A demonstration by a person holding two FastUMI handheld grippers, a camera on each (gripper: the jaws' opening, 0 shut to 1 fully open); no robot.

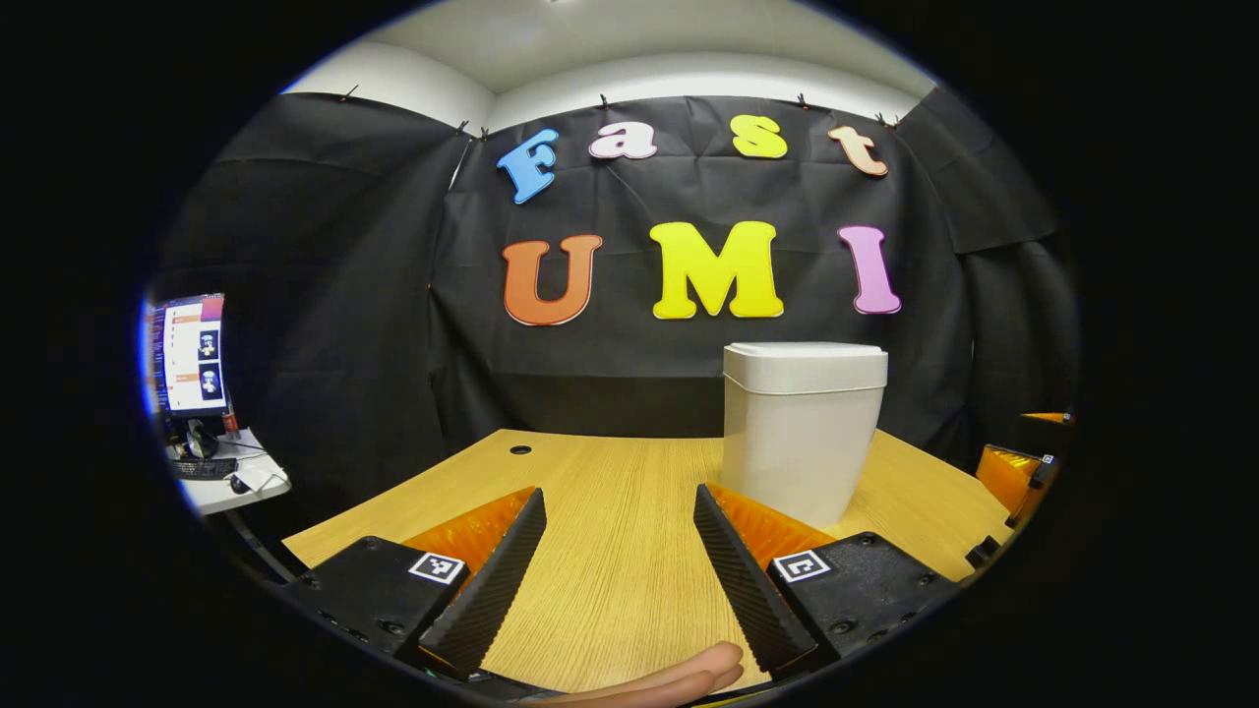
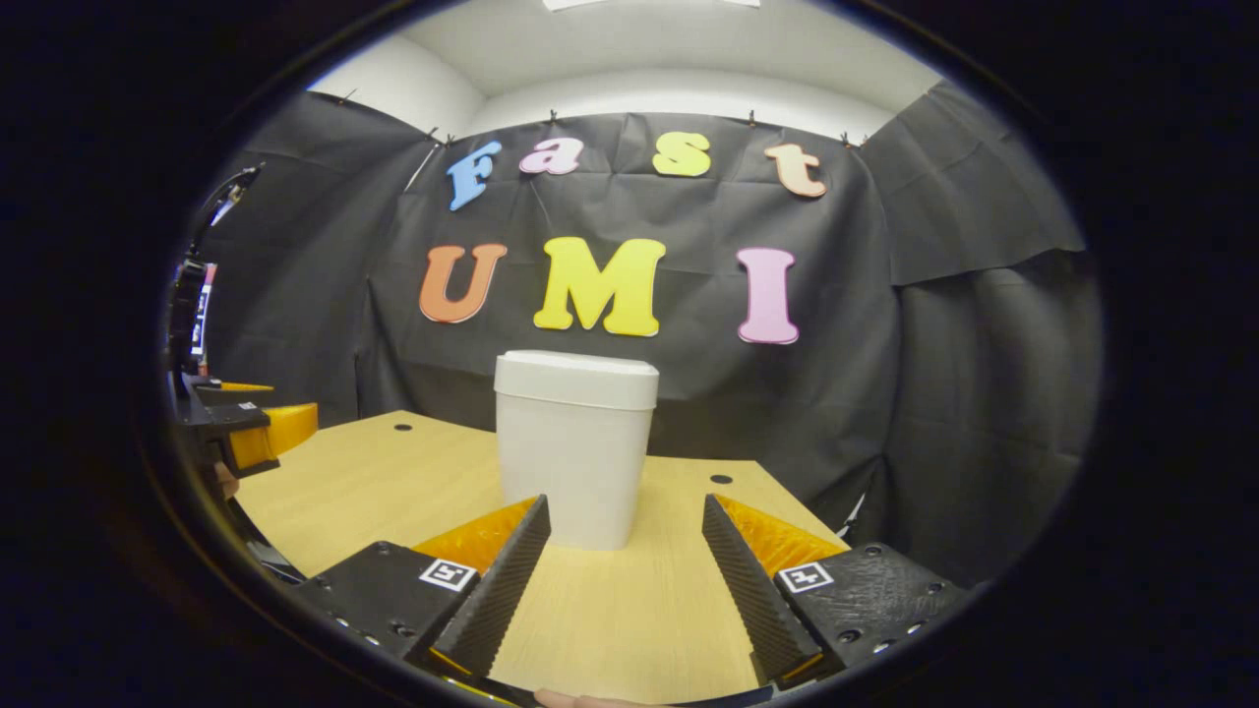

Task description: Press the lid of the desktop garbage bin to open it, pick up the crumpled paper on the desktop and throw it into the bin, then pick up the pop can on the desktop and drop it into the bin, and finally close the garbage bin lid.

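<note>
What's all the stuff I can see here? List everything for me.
Bin: one, white, lid shut, standing on the table toward the back.
Table: one, light wood, under both grippers, with small round holes near its far edge.
Monitor: one, lit, on a side desk at the far left of the left gripper view.
Side desk: one, white, carrying a keyboard and small clutter.
Left gripper: one, fingers spread, nothing between them, above the table.
Right gripper: one, fingers spread, nothing between them, facing the bin.
Finger: a person's fingertip at the bottom edge of the left gripper view.
</note>
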